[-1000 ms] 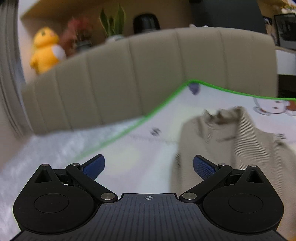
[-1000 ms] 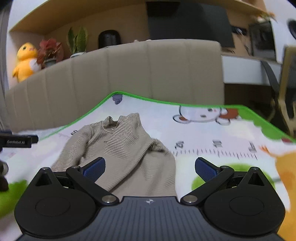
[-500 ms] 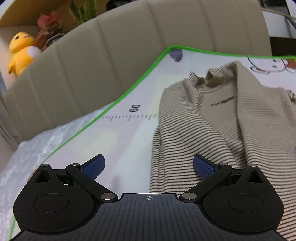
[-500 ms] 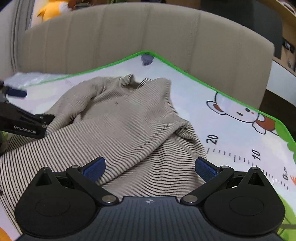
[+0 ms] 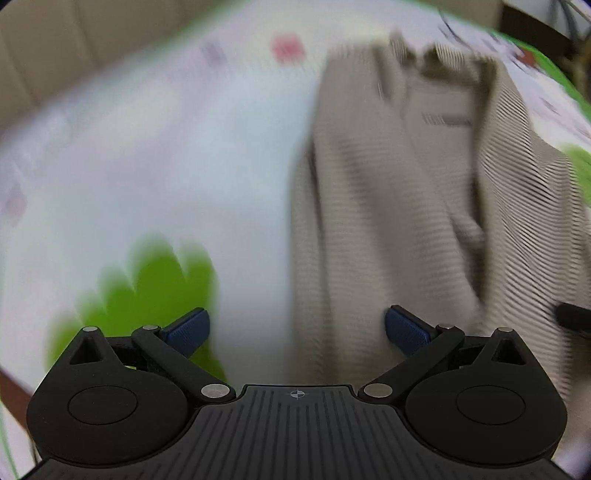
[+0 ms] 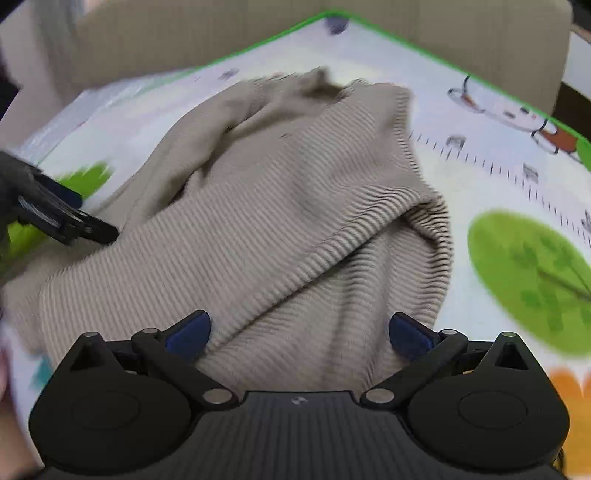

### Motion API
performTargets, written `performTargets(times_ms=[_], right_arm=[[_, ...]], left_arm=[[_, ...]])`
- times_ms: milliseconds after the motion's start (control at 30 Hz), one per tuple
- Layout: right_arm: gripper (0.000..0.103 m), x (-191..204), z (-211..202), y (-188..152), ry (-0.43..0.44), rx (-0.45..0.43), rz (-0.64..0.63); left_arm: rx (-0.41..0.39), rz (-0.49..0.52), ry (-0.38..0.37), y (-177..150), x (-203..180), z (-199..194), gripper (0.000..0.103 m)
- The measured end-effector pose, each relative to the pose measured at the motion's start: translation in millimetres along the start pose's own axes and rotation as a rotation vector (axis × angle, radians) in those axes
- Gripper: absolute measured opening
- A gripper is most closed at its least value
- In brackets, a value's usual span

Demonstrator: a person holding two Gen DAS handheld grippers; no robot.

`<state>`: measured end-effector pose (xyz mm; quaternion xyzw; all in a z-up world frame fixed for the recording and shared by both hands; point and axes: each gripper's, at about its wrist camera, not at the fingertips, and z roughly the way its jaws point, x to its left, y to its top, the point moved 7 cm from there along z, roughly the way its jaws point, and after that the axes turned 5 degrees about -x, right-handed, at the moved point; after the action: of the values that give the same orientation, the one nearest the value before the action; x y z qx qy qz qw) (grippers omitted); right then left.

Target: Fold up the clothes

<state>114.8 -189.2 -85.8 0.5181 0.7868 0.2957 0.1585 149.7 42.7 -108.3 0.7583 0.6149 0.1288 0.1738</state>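
Note:
A beige, thinly striped knit sweater (image 6: 280,206) lies rumpled on a printed play mat (image 6: 480,184), its collar at the far end. My right gripper (image 6: 299,332) hovers open over the sweater's near part, blue pads wide apart and empty. In the blurred left wrist view, the same sweater (image 5: 406,206) fills the right half. There my left gripper (image 5: 295,328) is open at the garment's left edge, one pad over the mat (image 5: 147,166) and one over the cloth. From the right wrist view the left gripper (image 6: 70,218) appears as a black shape at the sweater's left side.
A beige padded sofa back (image 6: 424,26) runs behind the mat's green border. Green tree prints (image 6: 532,273) and a cartoon figure (image 6: 517,114) mark the mat to the right of the sweater. A green print (image 5: 147,288) lies on the mat near my left gripper.
Both grippers have tilted down and come closer to the sweater, which now fills more of each view. The left view has gone blurry from motion. Both stay open.

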Motion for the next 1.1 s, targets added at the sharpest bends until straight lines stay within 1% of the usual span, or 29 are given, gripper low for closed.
performTargets(times_ms=[33, 67, 133, 200, 233, 300, 333, 367, 400, 433, 500, 533, 567, 633, 733, 767, 800, 900, 933, 1000, 1033, 1067, 1100], right_arm=[[0.103, 1.8, -6.7, -7.3, -0.002, 0.016, -0.015], [0.103, 2.6, -11.0, -12.2, -0.003, 0.023, -0.025], [0.103, 2.9, -11.5, -13.8, -0.010, 0.042, -0.020], [0.103, 2.4, -7.5, -10.5, -0.018, 0.063, -0.002], [0.103, 2.2, -5.6, -8.9, -0.022, 0.074, 0.008], [0.103, 1.7, -1.7, -5.7, -0.031, 0.095, 0.026], [0.103, 1.4, -0.8, -2.9, -0.035, 0.097, 0.030], [0.103, 0.9, -4.5, 3.4, -0.044, 0.065, 0.021], [0.103, 0.0, -13.2, 10.2, -0.071, -0.001, 0.012], [0.103, -3.0, -22.5, 15.7, -0.110, -0.078, 0.008], [0.103, -9.2, -41.8, 25.9, -0.187, -0.231, 0.002], [0.103, -13.2, -47.5, 27.8, -0.211, -0.291, 0.014], [0.103, -17.5, -46.3, 27.0, -0.204, -0.299, 0.038], [0.103, -24.0, -33.2, 22.2, -0.135, -0.243, 0.102], [0.103, -23.6, -10.0, 8.9, -0.039, -0.155, 0.165], [0.103, -22.4, -5.7, 5.9, -0.020, -0.137, 0.166], [0.103, -22.9, -3.8, 5.0, -0.010, -0.129, 0.165], [0.103, -27.1, -0.5, 3.9, 0.021, -0.087, 0.178], [0.103, -28.0, -0.3, 2.2, 0.023, -0.080, 0.167], [0.103, -27.5, -0.4, -0.4, 0.013, -0.073, 0.143], [0.103, -27.1, 1.1, -1.0, 0.003, -0.069, 0.137], [0.103, -27.2, 2.5, -1.6, -0.004, -0.062, 0.132], [0.103, -27.4, 4.0, -2.0, -0.010, -0.054, 0.127]], left_arm=[[0.016, 0.023, -0.040, -9.1, -3.0, -9.9, 0.103], [-0.009, 0.041, -0.060, -14.0, -5.0, -21.7, 0.103], [-0.107, 0.054, -0.075, -14.5, -7.1, -43.9, 0.103], [-0.217, 0.052, -0.056, -2.2, -6.9, -56.4, 0.103], [-0.276, 0.054, -0.036, 6.4, -6.5, -59.3, 0.103], [-0.424, 0.081, 0.038, 29.6, -7.0, -59.6, 0.103], [-0.493, 0.111, 0.082, 39.6, -9.0, -59.0, 0.103], [-0.550, 0.179, 0.142, 46.3, -15.2, -55.4, 0.103], [-0.596, 0.246, 0.198, 51.6, -22.5, -50.2, 0.103], [-0.605, 0.292, 0.226, 53.1, -30.3, -40.4, 0.103], [-0.559, 0.312, 0.209, 52.0, -38.4, -22.2, 0.103], [-0.522, 0.299, 0.183, 48.2, -41.0, -14.3, 0.103], [-0.493, 0.277, 0.170, 44.3, -42.8, -8.0, 0.103], [-0.455, 0.214, 0.148, 40.1, -42.6, 0.9, 0.103], [-0.336, 0.051, 0.050, 28.8, -41.3, 5.9, 0.103], [-0.275, -0.011, -0.005, 20.9, -42.1, 7.2, 0.103], [-0.232, -0.034, -0.048, 13.8, -44.9, 6.2, 0.103], [-0.166, 0.009, -0.125, 7.1, -49.0, -11.1, 0.103], [-0.152, -0.003, -0.151, 7.1, -47.0, -18.4, 0.103], [-0.157, -0.140, -0.207, 9.8, -32.2, -36.2, 0.103], [-0.144, -0.181, -0.237, 8.4, -28.9, -43.1, 0.103], [-0.124, -0.168, -0.248, 2.6, -31.7, -46.5, 0.103], [-0.105, -0.156, -0.258, -3.1, -34.4, -49.9, 0.100]])
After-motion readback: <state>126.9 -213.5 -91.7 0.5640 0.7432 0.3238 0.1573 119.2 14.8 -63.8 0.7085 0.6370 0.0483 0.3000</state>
